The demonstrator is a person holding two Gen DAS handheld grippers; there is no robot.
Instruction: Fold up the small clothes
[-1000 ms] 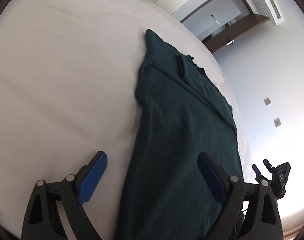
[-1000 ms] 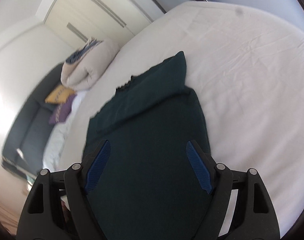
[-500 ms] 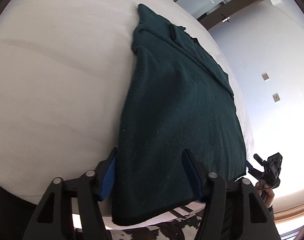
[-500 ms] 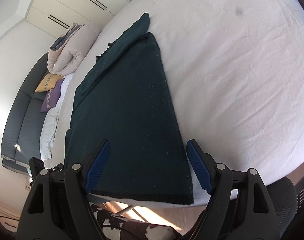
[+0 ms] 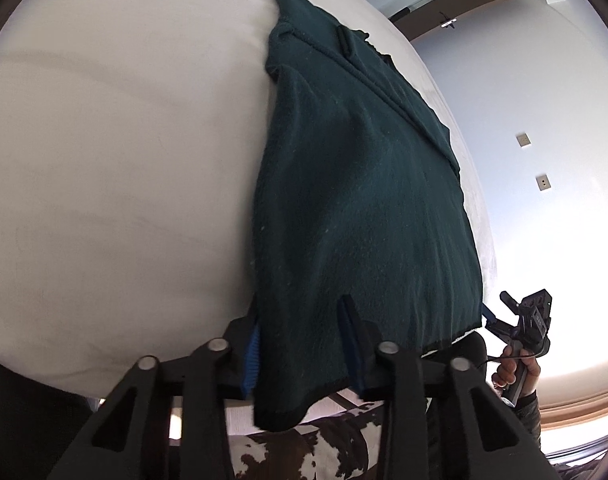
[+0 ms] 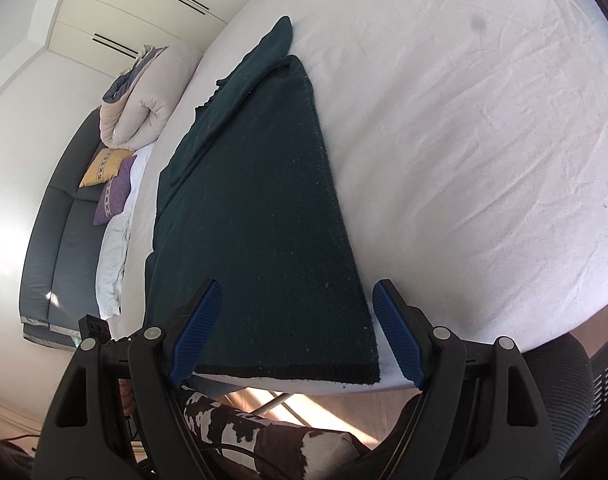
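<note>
A dark green knitted garment (image 5: 364,184) lies lengthwise on the white bed, its near hem at the bed's front edge; it also shows in the right wrist view (image 6: 263,220). My left gripper (image 5: 304,344) is shut on the garment's near left corner, which bunches between the blue pads and hangs over the edge. My right gripper (image 6: 295,336) is open, its blue pads on either side of the near right hem corner, not gripping it. The right gripper also shows in the left wrist view (image 5: 524,320).
The white bed sheet (image 6: 484,140) stretches to the right of the garment. A rolled beige duvet (image 6: 147,96) lies at the far end. A dark sofa (image 6: 63,232) with yellow and purple cushions stands to the left. A cow-print surface (image 6: 255,432) lies below the bed's edge.
Both grippers have drawn back from over the garment to its near hem. My left gripper has closed on the near left corner. The right gripper has stayed open.
</note>
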